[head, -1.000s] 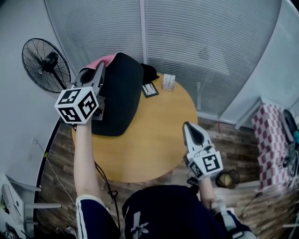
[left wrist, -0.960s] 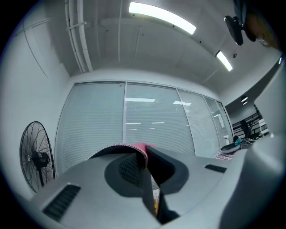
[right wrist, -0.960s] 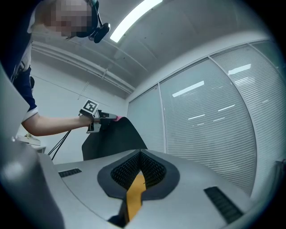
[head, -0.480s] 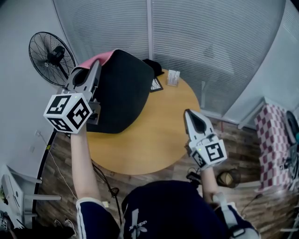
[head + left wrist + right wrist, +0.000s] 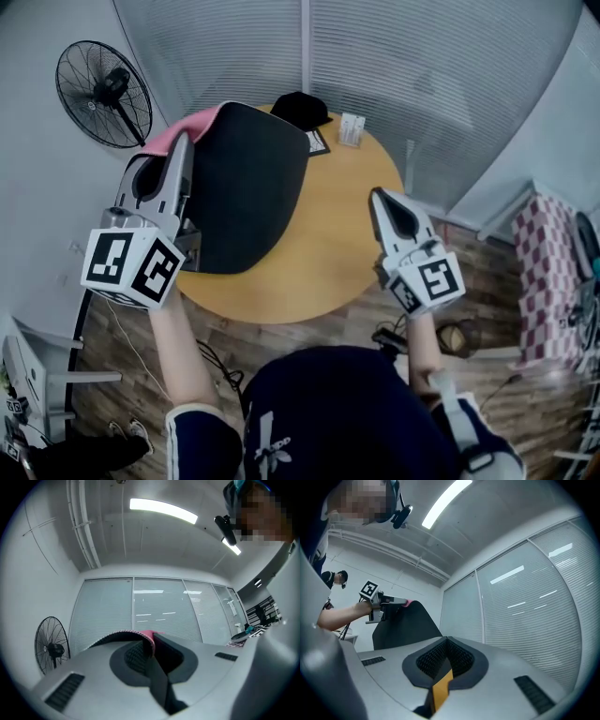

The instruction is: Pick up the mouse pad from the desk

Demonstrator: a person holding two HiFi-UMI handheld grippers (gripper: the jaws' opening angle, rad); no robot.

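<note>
Head view has the round wooden desk (image 5: 328,244) as the big thing, with the mouse pad (image 5: 248,187), black with a pink underside, over its left half. The left gripper (image 5: 183,141) is clenched on the pad's far pink edge, so it hangs like a sheet; can't tell if the low end touches the wood. Right gripper (image 5: 377,195) is pinched together on nothing, hovering by the desk's right rim. Looks like the lift step to me. Next move, I'd guess: raise it until the bottom clears, grip kept firm. Small black cap (image 5: 300,108) sits at the back.
</note>
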